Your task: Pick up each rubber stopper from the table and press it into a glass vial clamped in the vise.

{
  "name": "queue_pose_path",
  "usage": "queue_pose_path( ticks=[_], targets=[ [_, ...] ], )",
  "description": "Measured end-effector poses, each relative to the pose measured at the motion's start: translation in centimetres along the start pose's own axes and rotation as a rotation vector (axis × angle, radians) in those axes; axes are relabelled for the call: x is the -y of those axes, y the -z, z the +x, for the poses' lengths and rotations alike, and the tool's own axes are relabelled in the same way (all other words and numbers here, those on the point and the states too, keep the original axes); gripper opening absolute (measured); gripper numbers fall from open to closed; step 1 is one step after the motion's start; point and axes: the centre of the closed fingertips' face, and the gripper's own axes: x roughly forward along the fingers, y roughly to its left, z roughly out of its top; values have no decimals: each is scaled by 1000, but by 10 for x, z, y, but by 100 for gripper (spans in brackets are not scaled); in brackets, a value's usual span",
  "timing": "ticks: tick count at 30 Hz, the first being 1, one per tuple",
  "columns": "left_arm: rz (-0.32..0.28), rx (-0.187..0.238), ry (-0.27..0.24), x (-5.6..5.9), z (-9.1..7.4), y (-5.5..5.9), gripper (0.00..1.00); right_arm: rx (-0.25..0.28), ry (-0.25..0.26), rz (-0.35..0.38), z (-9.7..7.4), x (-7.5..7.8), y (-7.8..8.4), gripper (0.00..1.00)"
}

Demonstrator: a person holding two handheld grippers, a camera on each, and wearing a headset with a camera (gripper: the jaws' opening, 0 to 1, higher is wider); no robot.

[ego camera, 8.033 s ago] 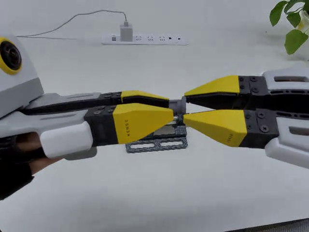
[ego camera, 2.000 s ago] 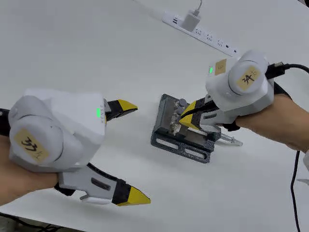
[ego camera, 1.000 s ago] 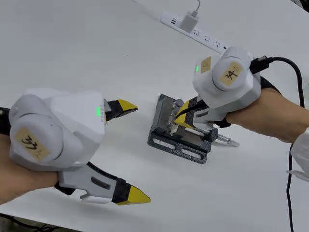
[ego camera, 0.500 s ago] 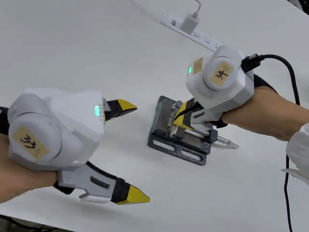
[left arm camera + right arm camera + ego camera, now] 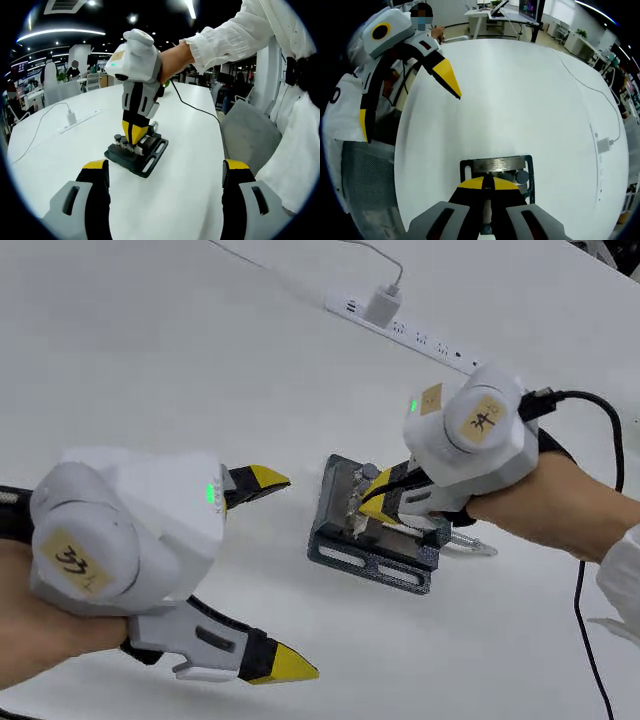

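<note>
Table (image 5: pixel 200 360): white, matt, smooth. Vise (image 5: pixel 370 565): dark matt metal base, bare brushed steel on the clamping faces, shiny screw rod (image 5: pixel 472 546) on its right. Left gripper (image 5: pixel 297 576) and right gripper (image 5: pixel 368 508): matt white plastic shells, black mid-sections, smooth yellow plastic tips. Paper label (image 5: pixel 70 560) on left shell. Far power strip (image 5: pixel 420 335): white glossy plastic. Sleeve (image 5: pixel 225 35): white cloth.

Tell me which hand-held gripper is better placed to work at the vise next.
Right. The right hand-held gripper is shut, with its tips down at the vise. The left hand-held gripper hangs open off to the side, over the table.
</note>
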Motion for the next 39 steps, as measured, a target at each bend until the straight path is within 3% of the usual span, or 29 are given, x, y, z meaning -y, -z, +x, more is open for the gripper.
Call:
queue_pose_path(
  ticks=[6, 21, 24, 27, 39],
  targets=[
    [-4, -8, -11, -2, -4, -1, 93, 91, 30, 107, -1, 2, -1, 0],
    [11, -33, -21, -1, -6, -4, 93, 178, 78, 148, -4, 0, -5, 0],
    [11, -34, -28, -3, -7, -4, 93, 199, 94, 160, -6, 2, -5, 9],
    [9, -35, -35, -5, -9, -4, 93, 230, 109, 167, -13, 3, -8, 7],
    [15, -65, -51, -12, -9, 2, 98, 333, 163, 236, -42, 1, 10, 20]
  ],
)
